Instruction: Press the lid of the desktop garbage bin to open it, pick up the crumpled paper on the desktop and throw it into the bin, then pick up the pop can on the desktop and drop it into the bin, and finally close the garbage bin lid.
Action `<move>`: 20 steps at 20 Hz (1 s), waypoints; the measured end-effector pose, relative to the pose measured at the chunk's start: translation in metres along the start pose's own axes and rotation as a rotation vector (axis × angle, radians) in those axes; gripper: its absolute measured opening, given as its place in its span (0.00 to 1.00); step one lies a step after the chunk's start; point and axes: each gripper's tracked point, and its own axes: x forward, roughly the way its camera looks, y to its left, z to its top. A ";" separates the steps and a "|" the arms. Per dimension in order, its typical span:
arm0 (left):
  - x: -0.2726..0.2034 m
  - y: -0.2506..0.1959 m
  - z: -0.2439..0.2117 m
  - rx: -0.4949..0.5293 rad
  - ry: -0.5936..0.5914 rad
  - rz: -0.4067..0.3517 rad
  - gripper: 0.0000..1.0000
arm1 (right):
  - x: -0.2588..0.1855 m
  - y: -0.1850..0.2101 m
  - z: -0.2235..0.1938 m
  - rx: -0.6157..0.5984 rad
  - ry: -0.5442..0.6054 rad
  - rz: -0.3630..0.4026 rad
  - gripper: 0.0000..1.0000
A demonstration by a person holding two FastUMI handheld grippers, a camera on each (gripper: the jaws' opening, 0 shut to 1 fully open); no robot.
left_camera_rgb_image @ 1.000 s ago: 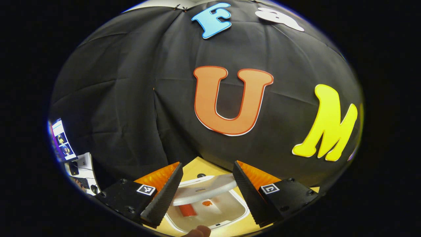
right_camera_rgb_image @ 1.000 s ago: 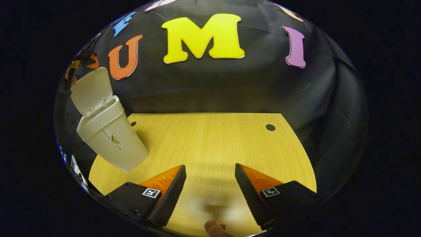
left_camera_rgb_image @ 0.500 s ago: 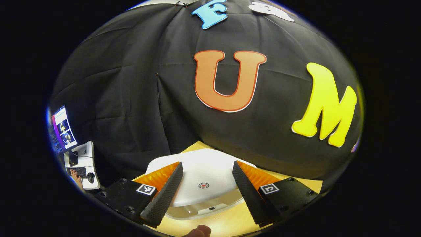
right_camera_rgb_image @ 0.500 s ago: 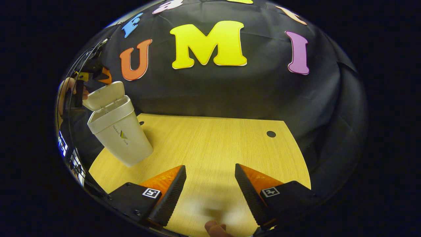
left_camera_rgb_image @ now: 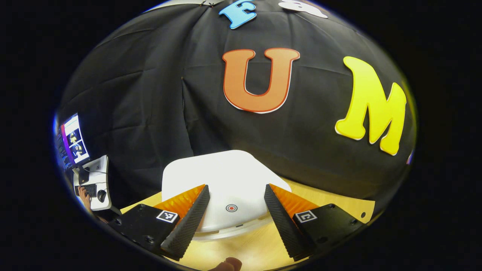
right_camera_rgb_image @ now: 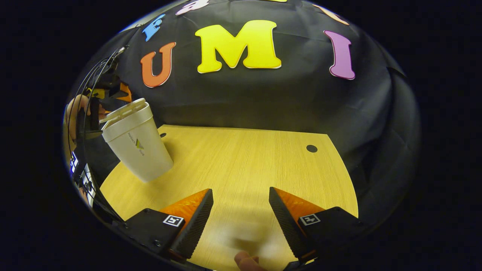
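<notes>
Now smooth white lid [left_camera_rgb_image: 226, 177] nearly flat on tapered bin [right_camera_rgb_image: 141, 150]; both grippers' fingers spread, empty.

The lid [left_camera_rgb_image: 226, 177] hides the bin's inside; the monitor [left_camera_rgb_image: 73, 137] is unreadably small

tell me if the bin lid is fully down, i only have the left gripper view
observer: From the side, in the right gripper view, the lid looks slightly raised at its front, not quite seated on the bin.
operator: where's the right claw
observer: The right claw is open over bare table, well apart from the bin and holding nothing.
operator: bin tipped at all
observer: No, it stands on its base near the table's left edge.
</notes>
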 end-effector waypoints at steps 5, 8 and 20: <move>-0.002 0.000 -0.012 0.023 -0.007 0.011 0.97 | 0.002 -0.003 -0.010 -0.007 0.012 0.003 0.95; 0.000 0.000 -0.018 0.036 -0.008 0.007 0.97 | 0.005 -0.003 -0.017 -0.001 0.027 0.007 0.95; 0.000 0.000 -0.015 0.021 -0.118 0.047 0.98 | 0.010 -0.014 -0.034 0.060 0.056 0.016 0.95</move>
